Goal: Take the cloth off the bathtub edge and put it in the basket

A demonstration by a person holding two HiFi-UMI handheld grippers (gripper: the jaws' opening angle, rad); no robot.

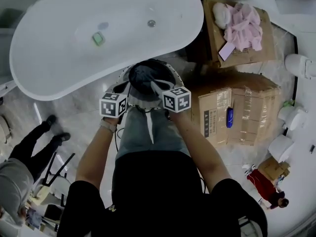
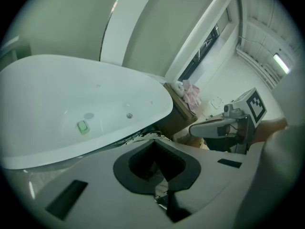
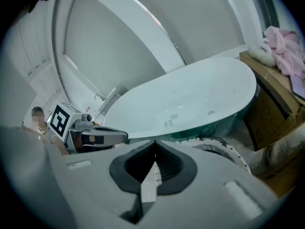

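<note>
**Head view.** A white bathtub (image 1: 54, 41) fills the far left of the scene. A small green object (image 1: 98, 38) lies on its bottom, left of the drain (image 1: 151, 22). A round basket (image 1: 122, 78) with a pale wire rim stands on the floor just beside the near edge of the bathtub, between it and the person's legs. A dark cloth (image 1: 143, 77) lies bunched inside the basket, and none of it rests on the bathtub edge. Both grippers are held side by side directly over the near rim of the basket. To the right stand cardboard boxes (image 1: 237, 112). The farther box (image 1: 217, 53) carries a heap of pink fabric (image 1: 244, 26). A bystander (image 1: 29, 147) stands at the near left.

**Left gripper view.** The jaws of the left gripper (image 2: 155, 144) are pressed together, and nothing is held between the dark pads. The bathtub lies beyond them, and a sliver of the basket rim shows under its edge.

**Right gripper view.** The jaws of the right gripper (image 3: 155, 147) are likewise closed. A pale wedge shows along the seam between the pads. It is probably the face of one jaw rather than a held object, though the view does not settle this. The basket rim curves to the right of the jaws, below the bathtub.
</note>
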